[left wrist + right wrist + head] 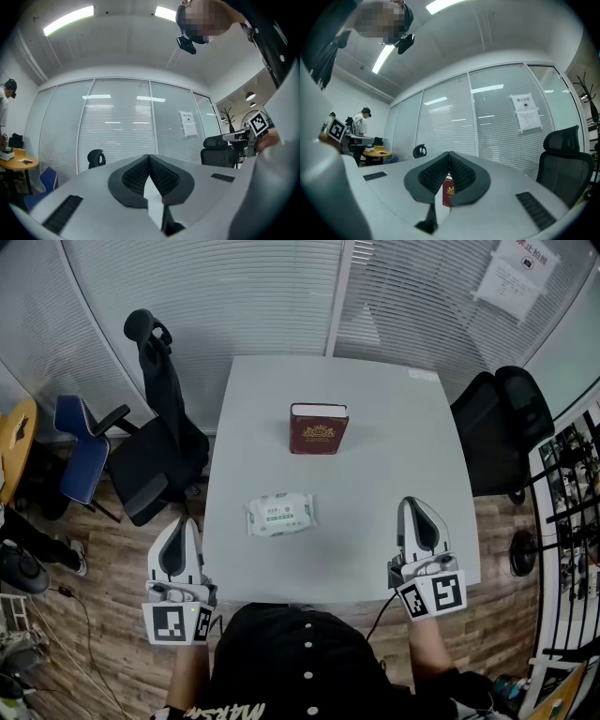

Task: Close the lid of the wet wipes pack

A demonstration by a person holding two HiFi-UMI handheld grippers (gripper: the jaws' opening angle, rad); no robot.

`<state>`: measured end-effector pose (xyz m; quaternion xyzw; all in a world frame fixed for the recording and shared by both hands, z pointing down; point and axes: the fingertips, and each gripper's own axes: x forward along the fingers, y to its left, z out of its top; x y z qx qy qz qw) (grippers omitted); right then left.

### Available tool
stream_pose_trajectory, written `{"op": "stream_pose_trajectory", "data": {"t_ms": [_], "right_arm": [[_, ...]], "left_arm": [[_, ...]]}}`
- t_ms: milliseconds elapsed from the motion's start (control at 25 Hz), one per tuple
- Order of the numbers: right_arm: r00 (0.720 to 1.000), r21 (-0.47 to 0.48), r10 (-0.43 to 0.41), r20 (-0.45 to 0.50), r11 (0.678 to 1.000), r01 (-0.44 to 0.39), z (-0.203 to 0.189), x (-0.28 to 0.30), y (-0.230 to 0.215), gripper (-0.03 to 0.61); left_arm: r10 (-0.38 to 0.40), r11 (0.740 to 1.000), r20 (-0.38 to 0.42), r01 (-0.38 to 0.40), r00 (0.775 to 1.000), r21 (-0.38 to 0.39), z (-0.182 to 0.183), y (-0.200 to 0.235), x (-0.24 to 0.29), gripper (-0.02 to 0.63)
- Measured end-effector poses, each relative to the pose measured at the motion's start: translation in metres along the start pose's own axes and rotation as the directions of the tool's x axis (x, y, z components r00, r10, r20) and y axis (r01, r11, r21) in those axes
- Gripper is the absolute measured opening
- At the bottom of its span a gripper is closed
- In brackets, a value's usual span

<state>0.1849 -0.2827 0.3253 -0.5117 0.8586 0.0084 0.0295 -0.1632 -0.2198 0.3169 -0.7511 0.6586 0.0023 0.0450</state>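
The wet wipes pack [279, 514] is white with a green label and lies flat on the grey table [375, 549], left of centre near the front. Whether its lid is up or down I cannot tell. My left gripper [178, 523] hovers off the table's left front corner, shut and holding nothing, a short way left of the pack. The right gripper [413, 503] is over the table's front right part, also shut and empty. Each gripper view shows its own jaws with tips touching, left gripper [149, 157] and right gripper [449, 153]. The pack appears in neither gripper view.
A dark red book [319, 428] stands behind the pack, and shows past the right jaws as the red book [449, 196]. Black office chairs stand left [155, 451] and right [502, 423] of the table, with a blue chair [80, 442] further left. Glass walls with blinds close the far side.
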Motion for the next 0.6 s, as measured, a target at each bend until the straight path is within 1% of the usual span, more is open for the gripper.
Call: {"op": "stream_pose_trajectory", "data": {"t_ms": [600], "right_arm": [[0.999,-0.004,0.043,-0.014,0.999,-0.043,-0.004,0.010,0.022,0.029]], "left_arm": [[0.001,1.000,0.001,-0.001,1.000,-0.010,-0.002,0.004,-0.004,0.015]]}}
